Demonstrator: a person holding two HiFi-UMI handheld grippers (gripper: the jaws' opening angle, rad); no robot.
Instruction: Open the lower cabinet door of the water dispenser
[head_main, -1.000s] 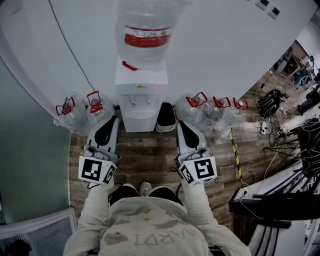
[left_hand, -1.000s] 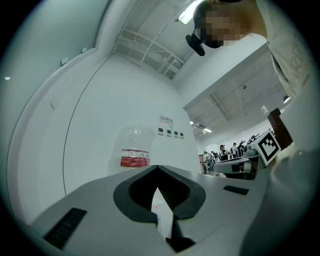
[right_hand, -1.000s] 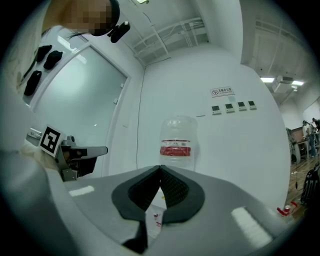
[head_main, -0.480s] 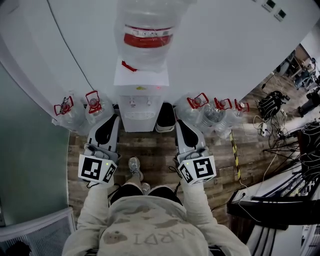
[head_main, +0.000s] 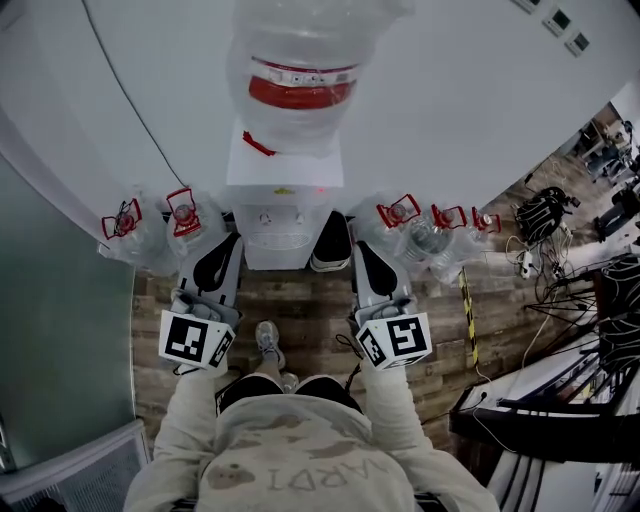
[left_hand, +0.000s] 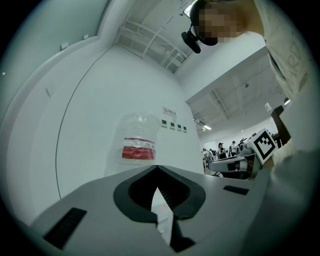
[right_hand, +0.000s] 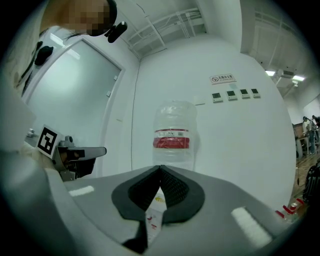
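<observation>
The white water dispenser (head_main: 283, 205) stands against the wall with a big clear bottle (head_main: 297, 75) on top. From above, its lower cabinet door (head_main: 276, 256) is only a thin foreshortened strip. My left gripper (head_main: 232, 240) is shut and empty, its tip just left of the dispenser's base. Shut and empty too, my right gripper (head_main: 358, 247) is held just right of it. In the left gripper view, the shut left gripper (left_hand: 157, 167) points level at the bottle (left_hand: 137, 145). In the right gripper view, the right gripper (right_hand: 160, 167) faces the bottle (right_hand: 173, 137), apart from it.
Spare water bottles with red handles stand on the floor left (head_main: 150, 225) and right (head_main: 420, 235) of the dispenser. A dark bin (head_main: 331, 238) sits at its right side. Cables and equipment (head_main: 560, 290) crowd the far right. A glass partition (head_main: 60, 330) runs along the left.
The person has stepped toward the dispenser, one shoe now forward on the floor. Both grippers moved closer to the dispenser's base and stayed shut.
</observation>
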